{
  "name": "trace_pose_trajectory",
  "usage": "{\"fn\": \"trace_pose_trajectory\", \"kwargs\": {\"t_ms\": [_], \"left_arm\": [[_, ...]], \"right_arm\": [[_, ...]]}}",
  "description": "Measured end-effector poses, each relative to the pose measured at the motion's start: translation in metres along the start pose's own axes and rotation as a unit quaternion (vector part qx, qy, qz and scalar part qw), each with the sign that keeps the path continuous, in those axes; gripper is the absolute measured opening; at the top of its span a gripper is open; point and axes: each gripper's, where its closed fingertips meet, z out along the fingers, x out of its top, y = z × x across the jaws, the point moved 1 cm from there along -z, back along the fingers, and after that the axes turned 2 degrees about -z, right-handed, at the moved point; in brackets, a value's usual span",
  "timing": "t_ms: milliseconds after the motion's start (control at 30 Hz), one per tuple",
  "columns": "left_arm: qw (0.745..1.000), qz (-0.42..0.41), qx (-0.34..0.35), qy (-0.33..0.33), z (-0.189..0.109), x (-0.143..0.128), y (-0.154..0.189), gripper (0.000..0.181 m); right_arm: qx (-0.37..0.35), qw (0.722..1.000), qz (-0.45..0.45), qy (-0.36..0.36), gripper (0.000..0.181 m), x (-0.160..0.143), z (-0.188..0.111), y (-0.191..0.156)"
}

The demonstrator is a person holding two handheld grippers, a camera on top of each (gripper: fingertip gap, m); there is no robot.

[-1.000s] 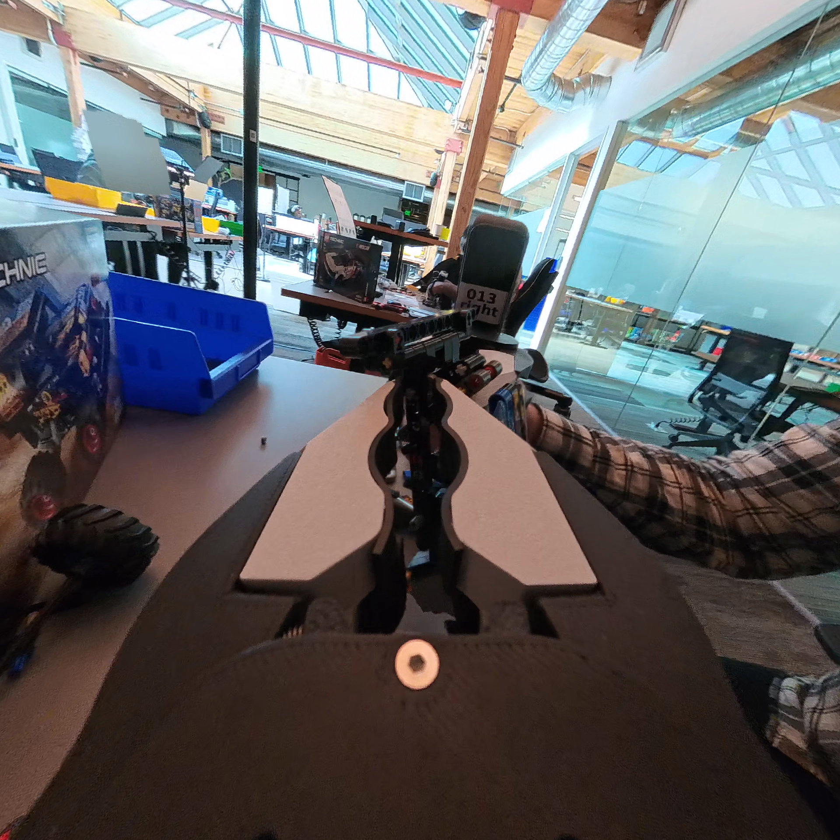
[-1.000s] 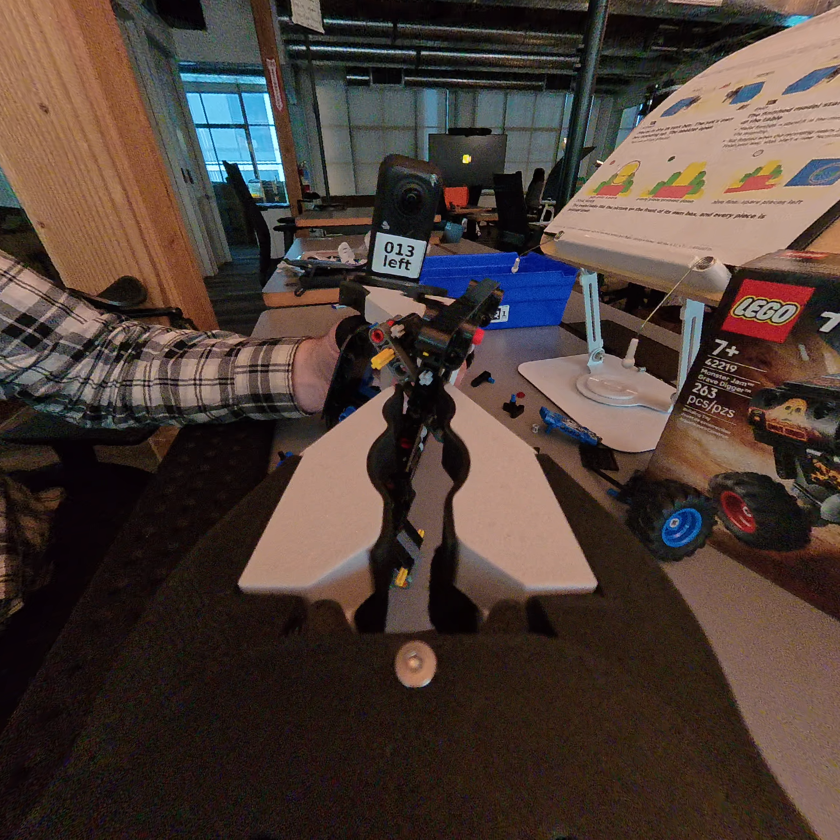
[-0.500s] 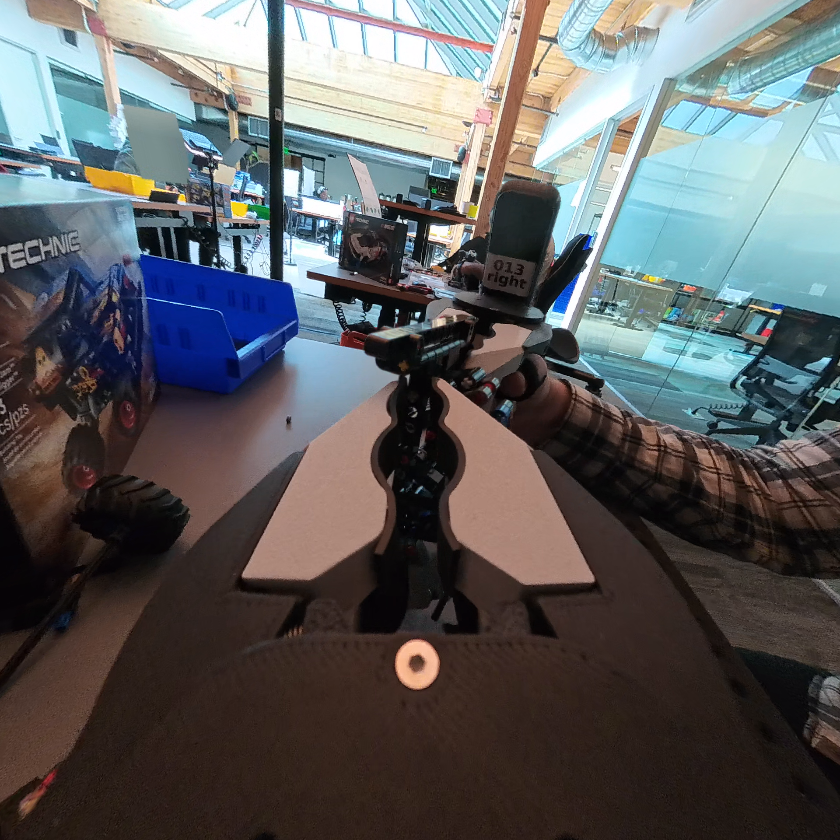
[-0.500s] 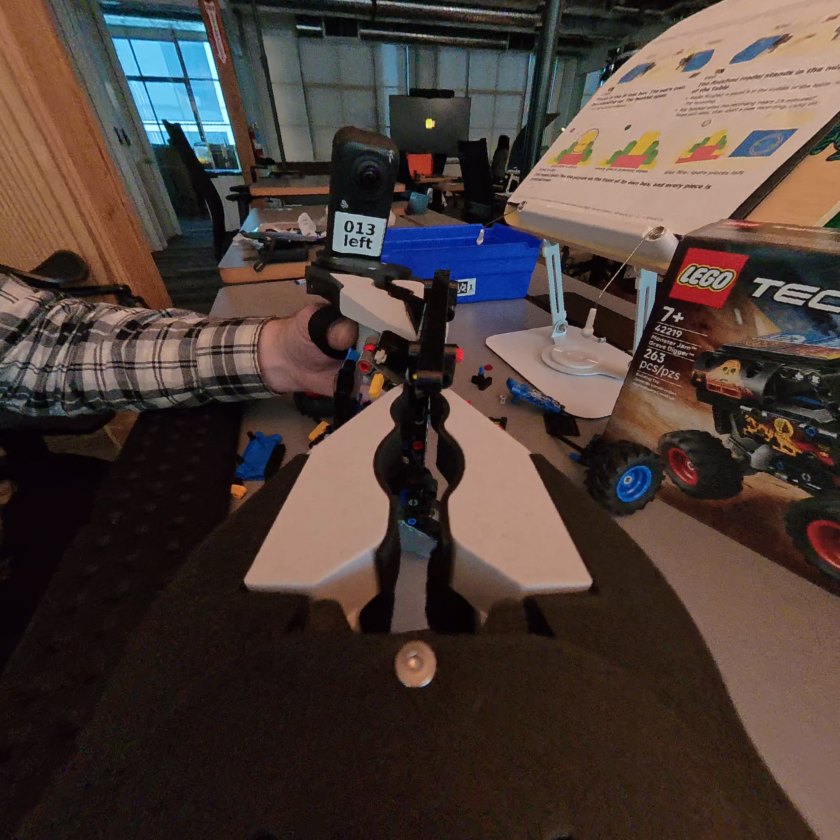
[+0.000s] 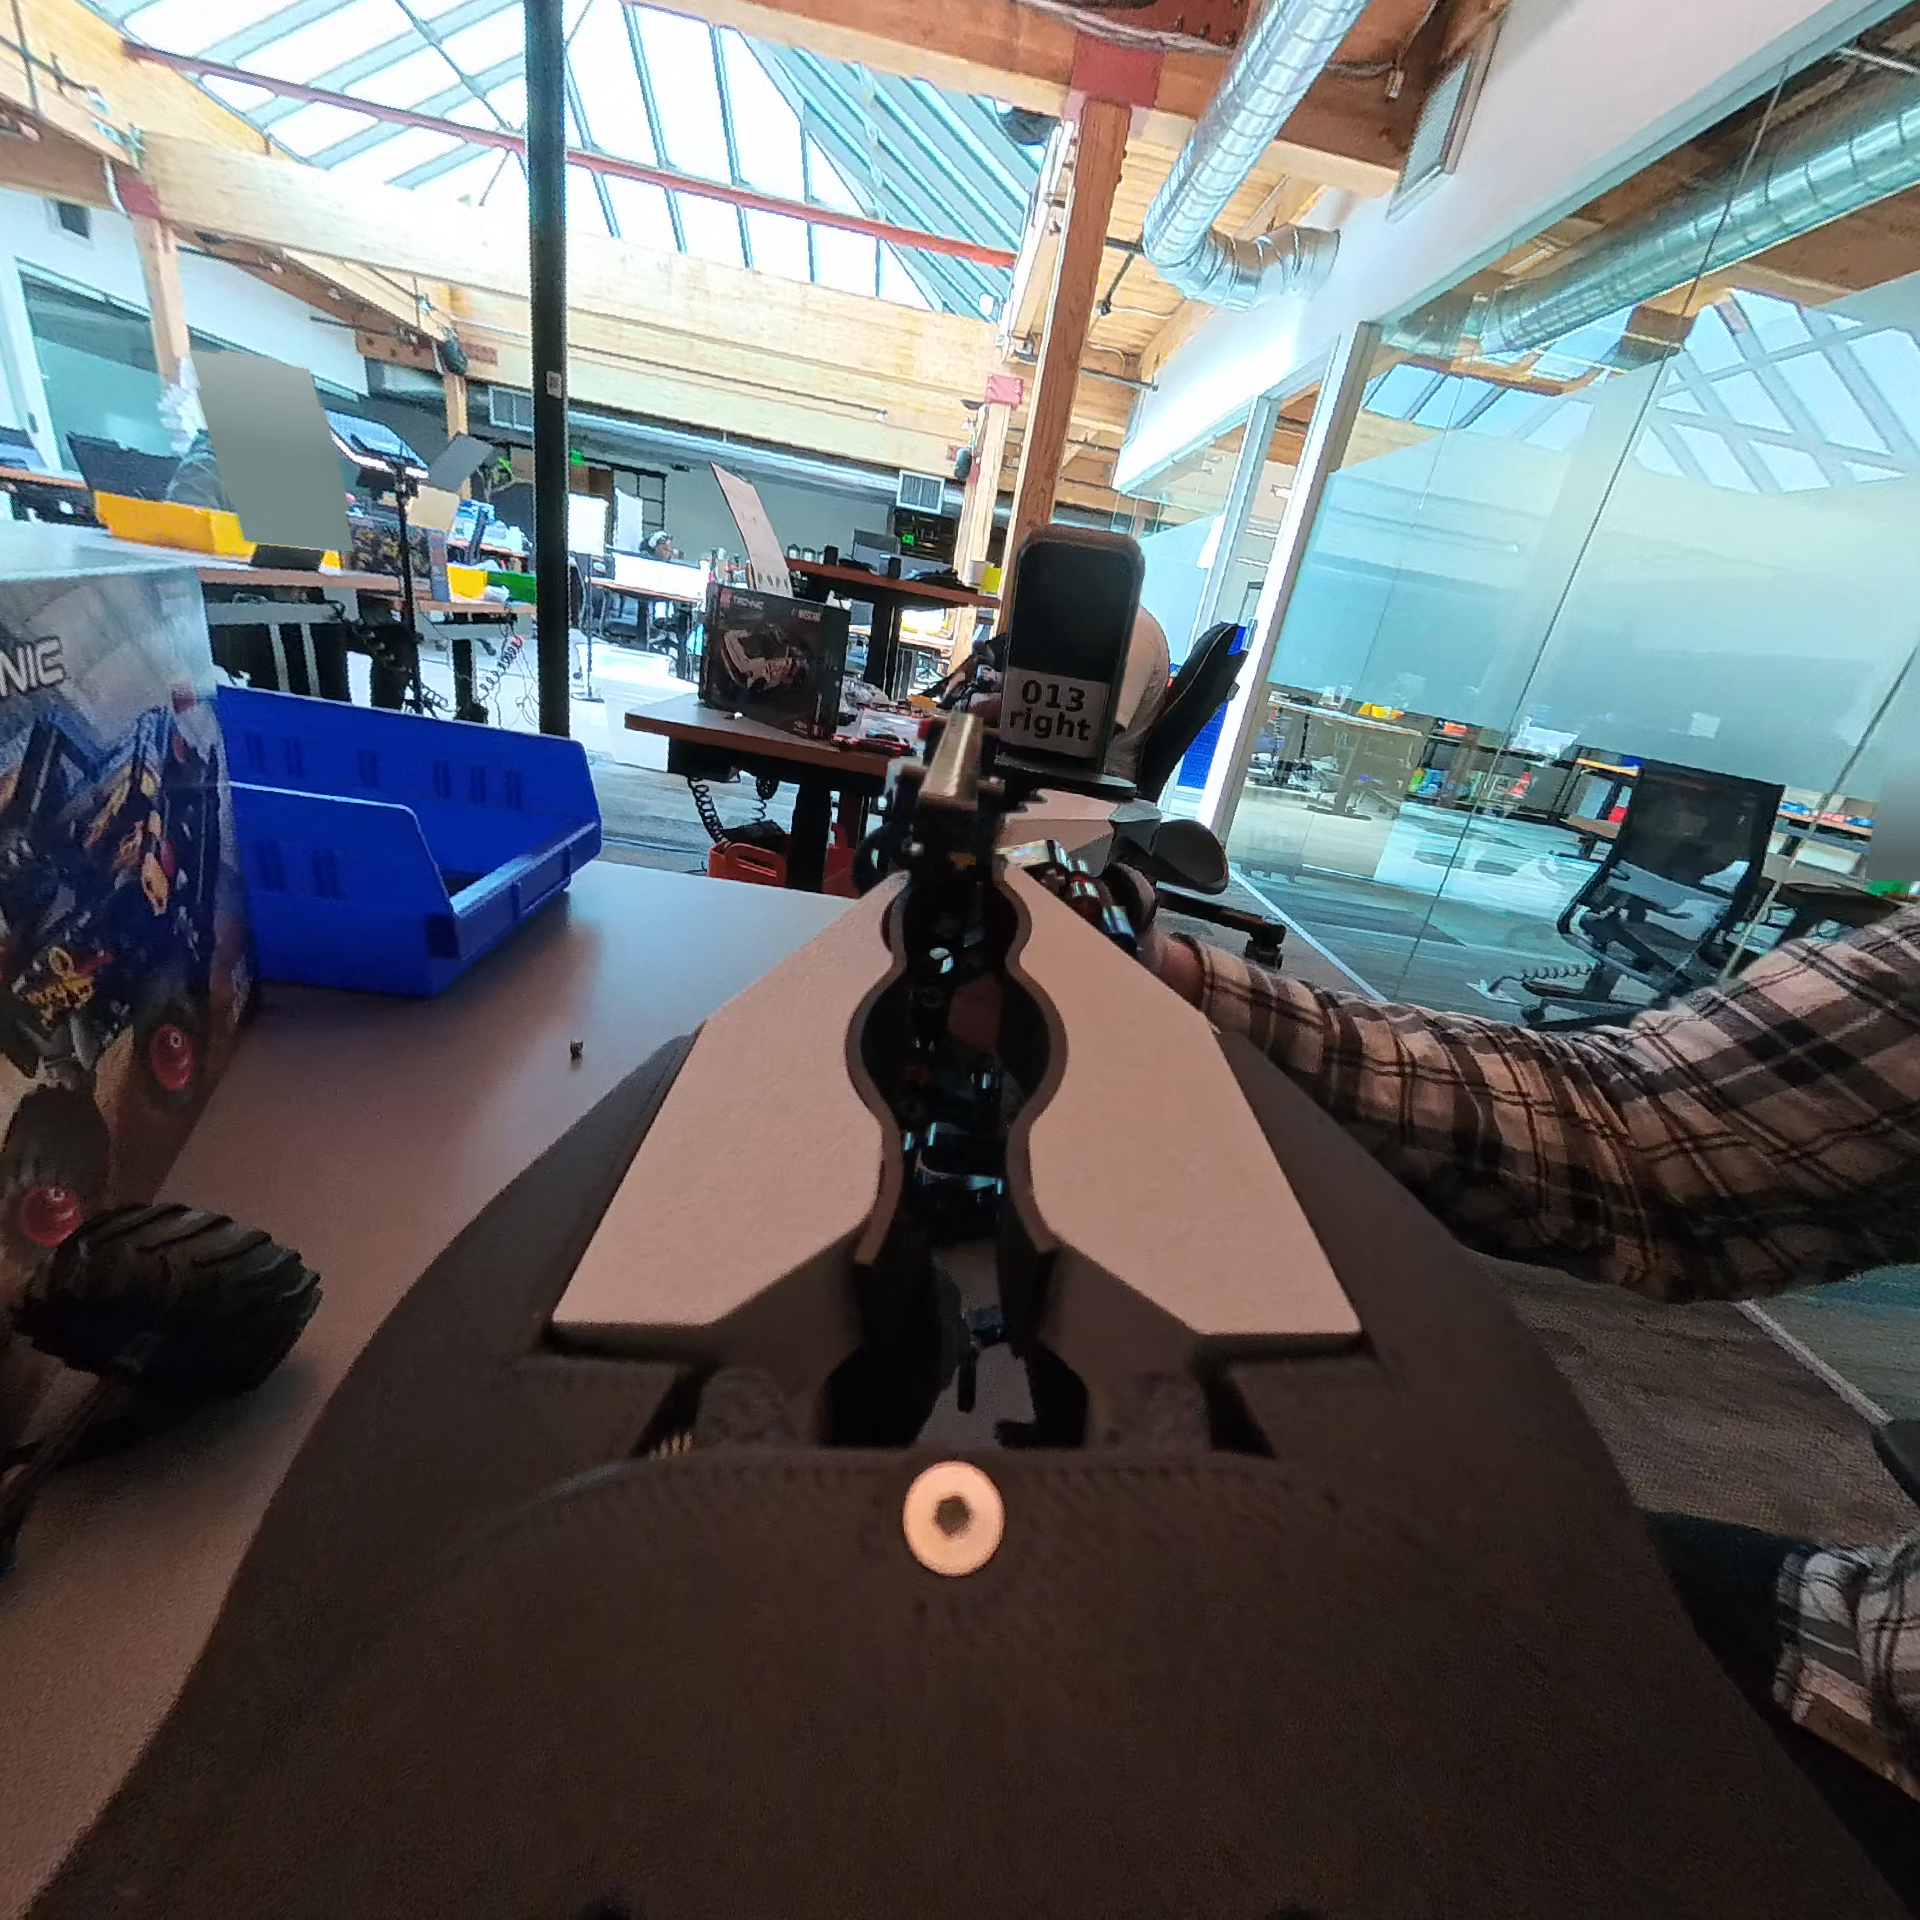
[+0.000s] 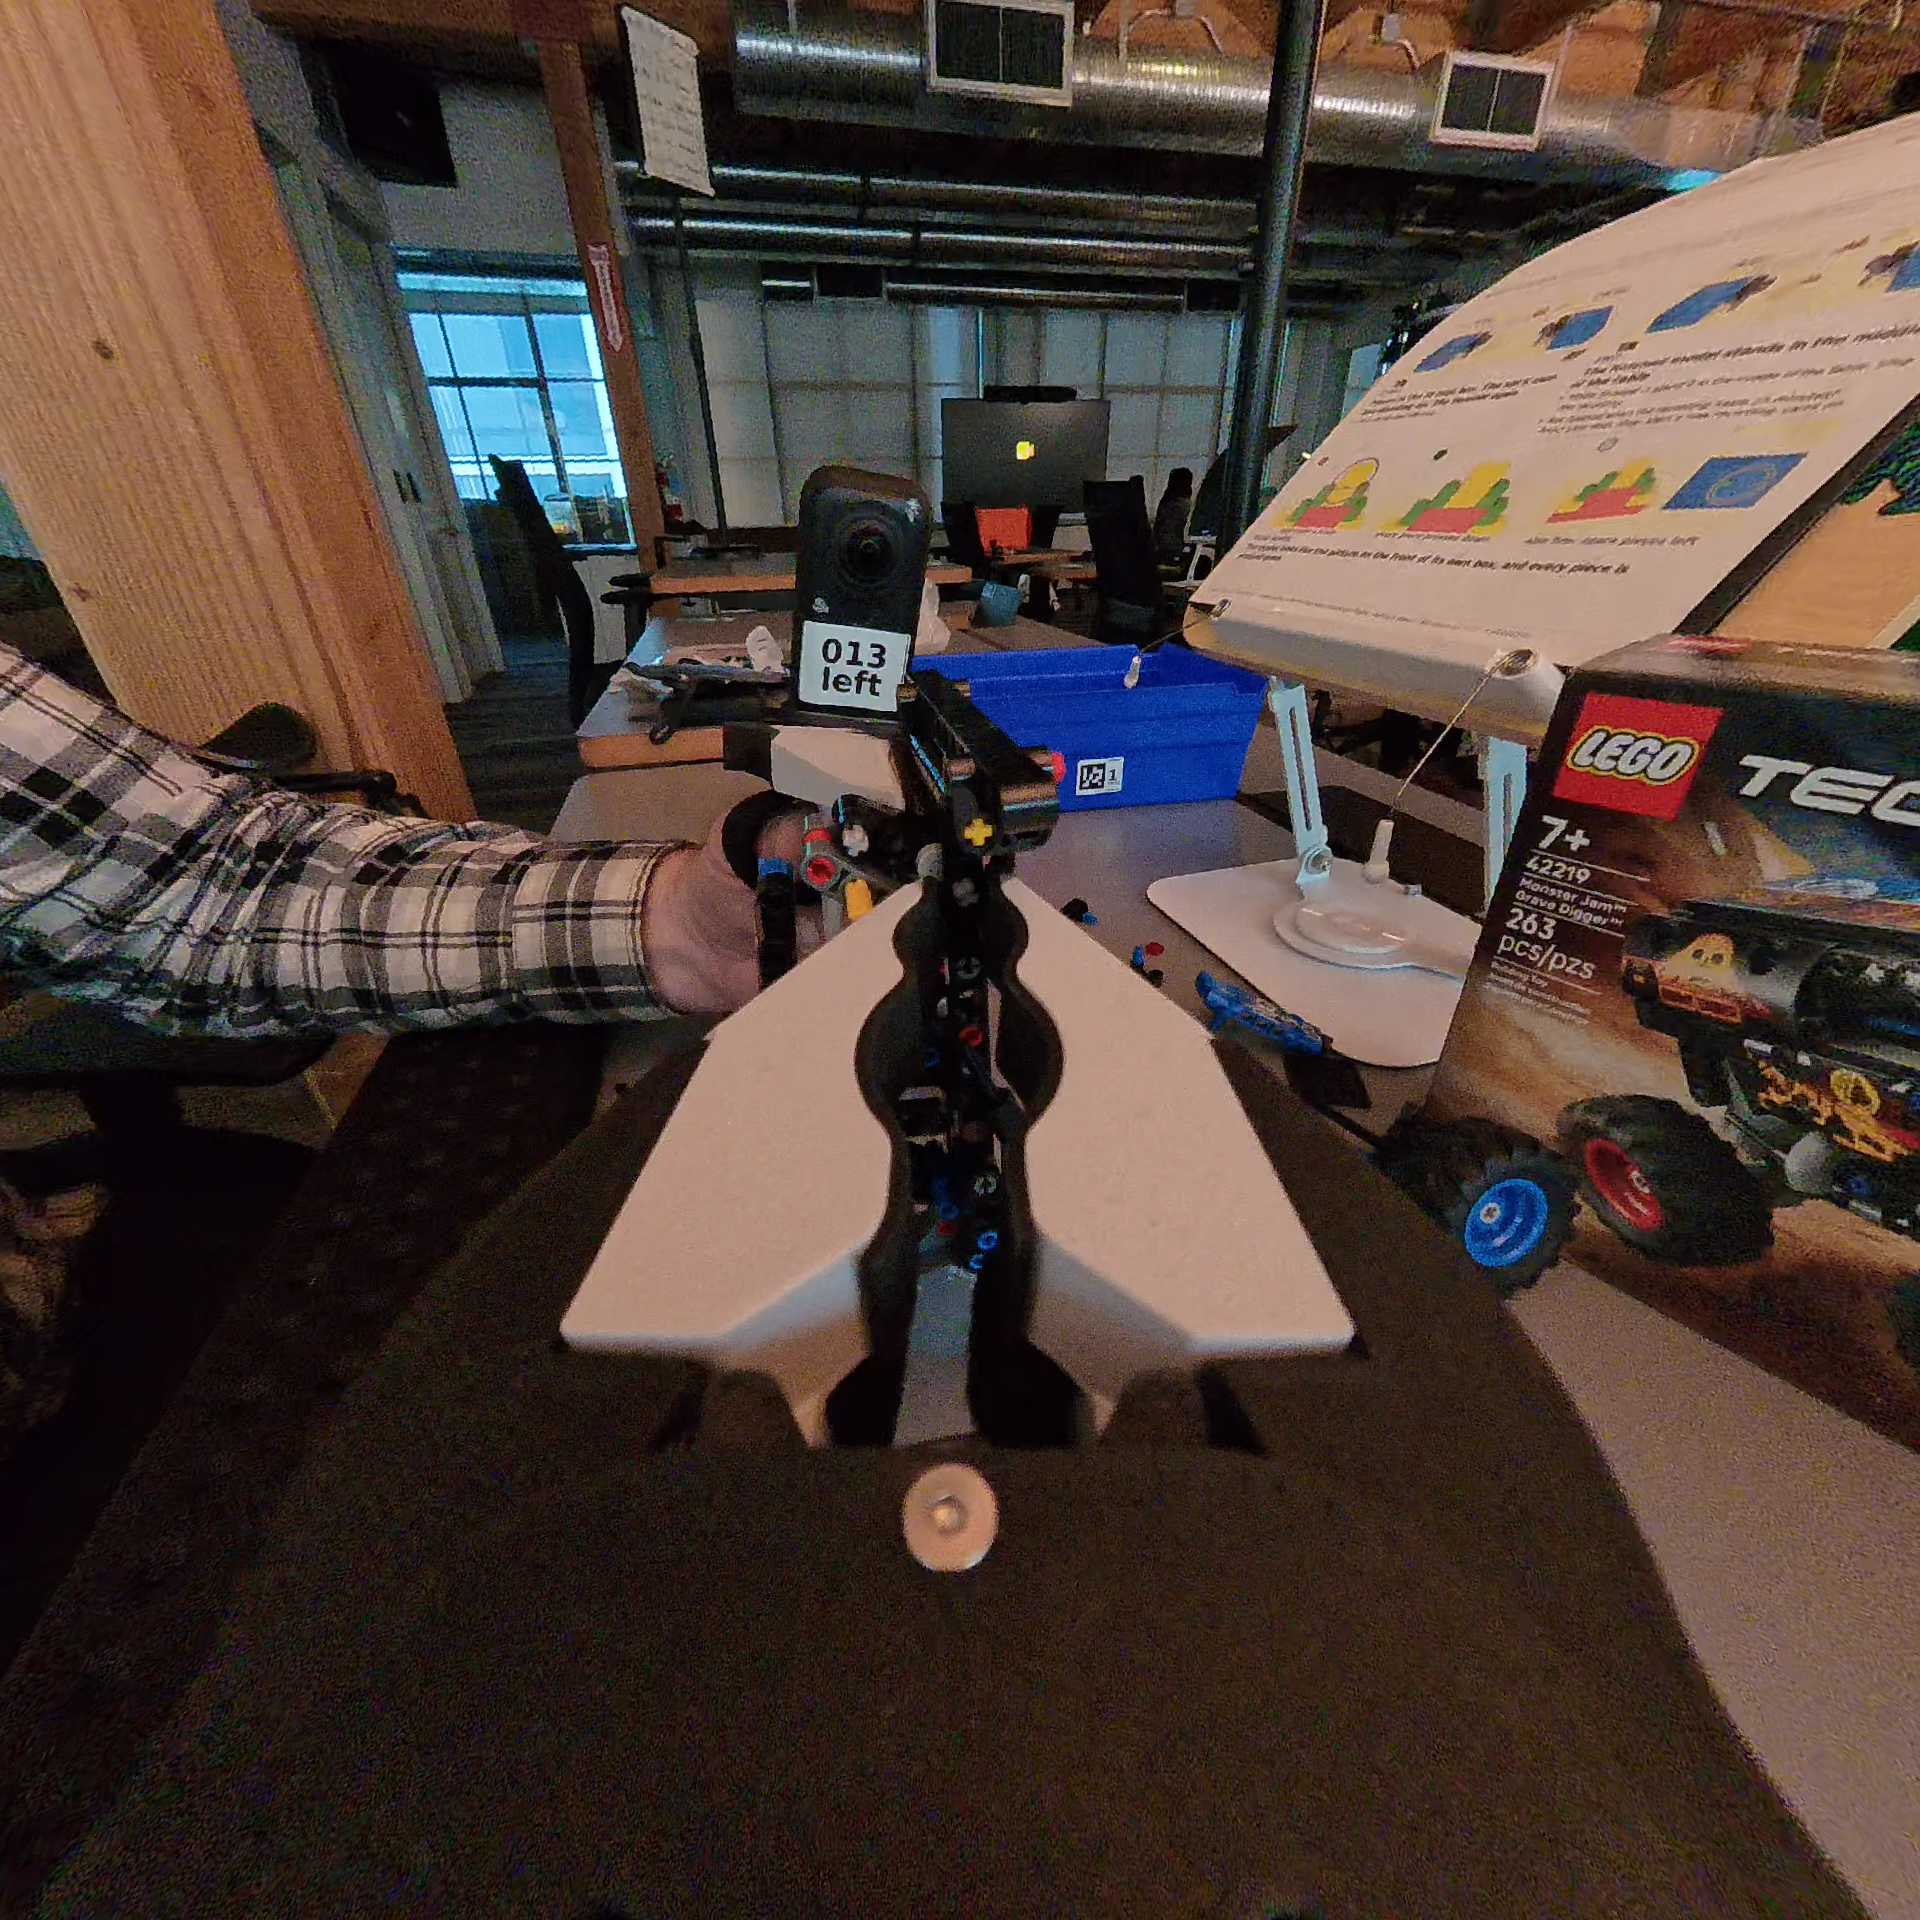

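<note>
Both grippers are shut on one black brick-built frame with red, blue and yellow pins, held in the air between them above the table edge. In the left wrist view my left gripper (image 5: 951,883) clamps the frame (image 5: 951,790) from its near end. The right gripper's camera block (image 5: 1070,623) and a plaid-sleeved arm (image 5: 1558,1101) are just behind it. In the right wrist view my right gripper (image 6: 961,899) clamps the same frame (image 6: 977,774). A hand (image 6: 707,925) and the left gripper's camera block (image 6: 862,551) are beyond it.
A grey table (image 5: 436,1060) carries a blue bin (image 5: 416,831), a toy-truck box (image 5: 94,831) and a loose black tyre (image 5: 166,1299). In the right wrist view there are the box (image 6: 1714,935), a white sheet stand (image 6: 1340,914), a blue bin (image 6: 1122,717) and small loose pieces (image 6: 1257,1023). The grippers are tip to tip, or close to it.
The frame has turned between the grippers: its top beam lay crosswise in the left wrist view and now points along the view. Both grippers stayed shut on it.
</note>
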Motion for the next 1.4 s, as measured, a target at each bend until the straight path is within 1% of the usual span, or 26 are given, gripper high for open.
{"fn": "trace_pose_trajectory", "kwargs": {"t_ms": [67,167,233,467,500,567,600,633,667,700,733,767,800,833,867,900,933,967,1000,1033,1133,1200,1267,1300,1367,1400], "left_arm": [[1.0,0.022,-0.005,0.013,-0.001,0.011,0.007,0.005],[0.999,0.041,-0.013,0.006,-0.001,0.014,0.019,0.003],[0.998,0.061,-0.01,-0.018,0.0,0.01,0.022,0.003],[0.997,0.061,-0.016,-0.037,0.0,0.002,0.024,0.003],[0.999,0.051,-0.008,-0.002,-0.01,0.015,0.02,0.004],[0.991,0.014,0.026,0.13,-0.068,0.069,-0.001,0.004],[0.991,0.024,0.033,0.126,-0.079,0.072,-0.003,0.004],[0.996,0.039,0.037,0.073,-0.07,0.056,-0.003,0.004],[0.997,0.051,0.042,0.028,-0.053,0.036,-0.002,0.005],[0.998,0.053,0.044,0.001,-0.037,0.021,-0.002,0.005],[0.997,0.063,0.044,-0.013,-0.025,0.015,0.0,0.005],[0.996,0.075,0.044,-0.019,-0.019,0.013,0.002,0.005],[0.996,0.079,0.043,-0.024,-0.016,0.011,0.003,0.005],[0.997,0.069,0.036,-0.029,-0.013,0.006,0.003,0.004],[0.996,0.069,0.036,-0.037,-0.011,0.0,0.003,0.004],[0.995,0.077,0.035,-0.046,-0.01,-0.004,0.004,0.004],[0.995,0.084,0.038,-0.043,-0.009,-0.003,0.005,0.004],[0.995,0.084,0.041,-0.038,-0.01,0.0,0.004,0.004],[0.995,0.083,0.044,-0.036,-0.01,0.0,0.003,0.004],[0.995,0.082,0.046,-0.037,-0.01,-0.001,0.002,0.004],[0.994,0.087,0.038,-0.045,-0.005,-0.007,0.007,0.004],[0.995,0.081,0.037,-0.043,-0.005,-0.007,0.006,0.004],[0.994,0.086,0.048,-0.043,-0.006,-0.006,0.003,0.004],[0.992,0.093,0.069,-0.045,-0.007,-0.005,-0.002,0.004],[0.989,0.11,0.088,-0.044,-0.009,-0.002,-0.004,0.005],[0.988,0.116,0.094,-0.044,-0.008,-0.002,-0.005,0.005]], "right_arm": [[0.005,1.0,-0.012,0.015,0.005,0.008,0.001,-0.006],[0.032,0.999,-0.025,0.023,0.005,0.013,-0.002,-0.017],[0.042,0.998,-0.034,0.012,0.005,0.01,-0.005,-0.02],[0.058,0.998,-0.037,-0.008,0.004,0.004,-0.013,-0.023],[0.051,0.998,-0.029,0.017,0.0,0.011,-0.023,-0.018],[0.006,0.993,-0.01,0.114,0.0,0.042,-0.075,0.005],[-0.012,0.993,-0.016,0.119,0.0,0.046,-0.086,0.008],[-0.017,0.995,-0.016,0.099,0.0,0.039,-0.079,0.009],[-0.002,0.997,-0.008,0.075,0.0,0.03,-0.062,0.004],[0.019,0.999,-0.008,0.042,0.0,0.021,-0.044,-0.005],[0.024,1.0,-0.017,0.009,0.006,0.011,-0.028,-0.01],[0.024,0.999,-0.025,-0.018,0.019,0.001,-0.016,-0.013],[0.03,0.998,-0.029,-0.045,0.023,-0.009,-0.007,-0.017],[0.03,0.997,-0.033,-0.064,0.022,-0.016,-0.002,-0.018],[0.034,0.997,-0.031,-0.058,0.016,-0.016,0.0,-0.018],[0.042,0.998,-0.022,-0.039,0.016,-0.011,0.0,-0.02],[0.046,0.998,-0.018,-0.036,0.015,-0.01,0.0,-0.022],[0.045,0.998,-0.019,-0.037,0.007,-0.011,0.0,-0.021],[0.046,0.998,-0.012,-0.034,0.007,-0.011,0.0,-0.02],[0.046,0.998,-0.004,-0.031,0.0,-0.01,-0.001,-0.019],[0.055,0.998,0.005,-0.009,0.0,-0.003,-0.004,-0.021],[0.049,0.999,-0.007,-0.015,0.0,-0.003,-0.005,-0.022],[0.037,0.999,-0.009,-0.019,0.0,-0.004,-0.008,-0.018],[0.031,0.999,-0.007,-0.011,0.0,0.0,-0.012,-0.017],[0.011,1.0,-0.001,-0.011,0.018,0.001,-0.015,-0.01],[0.006,1.0,-0.007,-0.027,0.019,-0.004,-0.013,-0.01]]}}
